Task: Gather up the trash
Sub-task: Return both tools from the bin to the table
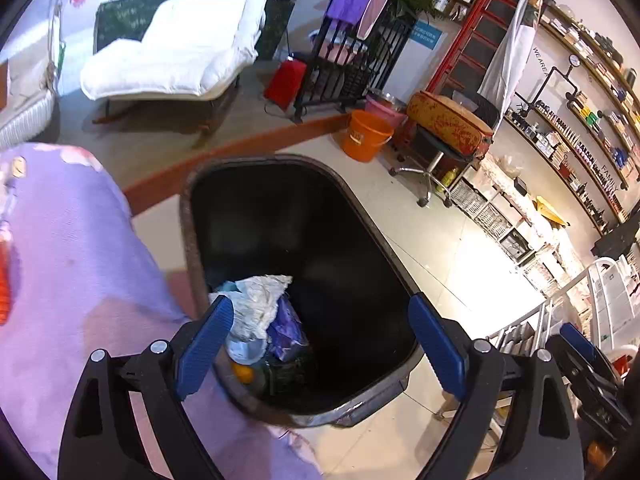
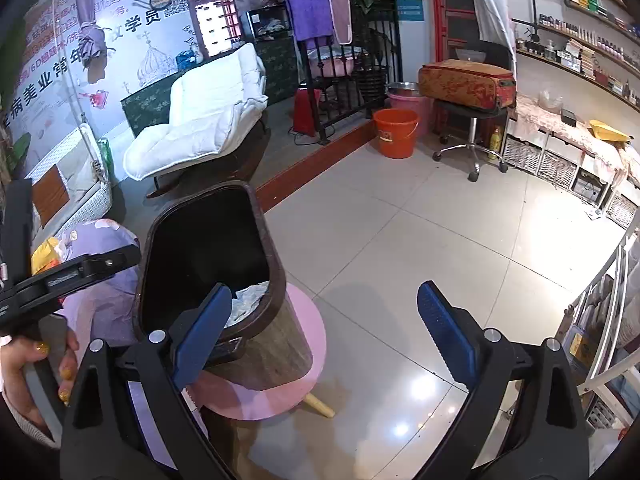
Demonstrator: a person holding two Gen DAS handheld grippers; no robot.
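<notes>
bin mouth: open, no lid across; dark trash bin wide at the top, mostly bare on the far and right side
bin bottom: crumpled white paper and purple wrapper piled against the near-left wall
left gripper: jaws wide over the bin mouth, nothing between (left pad close to the paper)
left side: lilac cloth surface touching the bin, blocks passage there
under bin: pink stool, rim sticking out past the bin base
right side: bare tiled floor, free
right gripper: jaws spread, empty, beside the bin
far: orange bucket, wheeled stool, well apart
</notes>
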